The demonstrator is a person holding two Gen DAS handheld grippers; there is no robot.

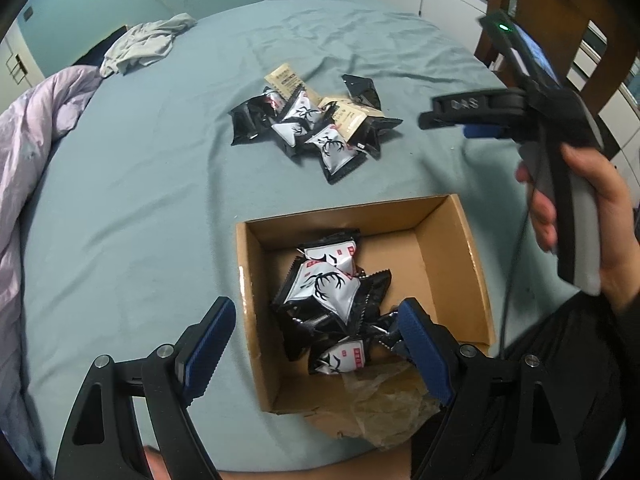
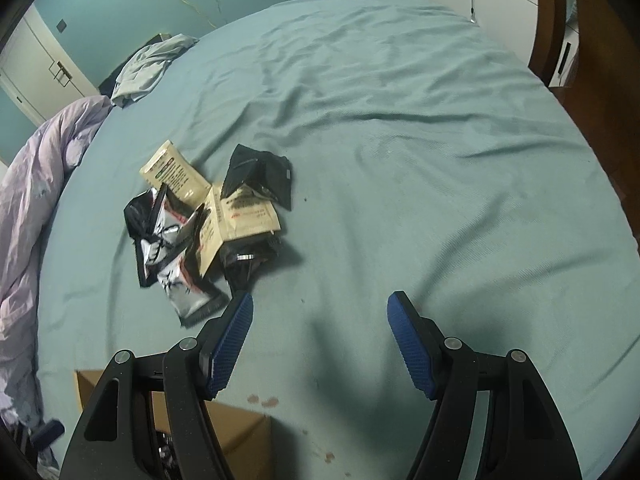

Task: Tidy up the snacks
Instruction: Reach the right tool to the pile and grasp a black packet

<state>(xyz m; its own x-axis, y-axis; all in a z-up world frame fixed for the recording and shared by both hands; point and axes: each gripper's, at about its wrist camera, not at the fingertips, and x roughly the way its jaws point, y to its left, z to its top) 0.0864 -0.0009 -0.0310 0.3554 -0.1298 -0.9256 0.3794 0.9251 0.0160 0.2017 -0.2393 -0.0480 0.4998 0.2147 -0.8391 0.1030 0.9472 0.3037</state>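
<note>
An open cardboard box (image 1: 456, 248) sits on the teal bed sheet and holds several black-and-white snack packets (image 1: 324, 288). Beyond it lies a loose pile of snack packets (image 1: 316, 124), black-and-white and beige; the pile also shows in the right wrist view (image 2: 208, 224). My left gripper (image 1: 316, 316) is open and empty, above the box's near left part. My right gripper (image 2: 320, 308) is open and empty above bare sheet, to the right of the pile. It also shows in the left wrist view (image 1: 444, 120), held in a hand to the right of the pile.
A lilac duvet (image 1: 28, 148) is bunched along the left edge of the bed. A grey garment (image 1: 140, 42) lies at the far left. A wooden chair (image 1: 556, 12) stands at the right. Crumpled tape or plastic (image 1: 384, 404) hangs at the box's near flap.
</note>
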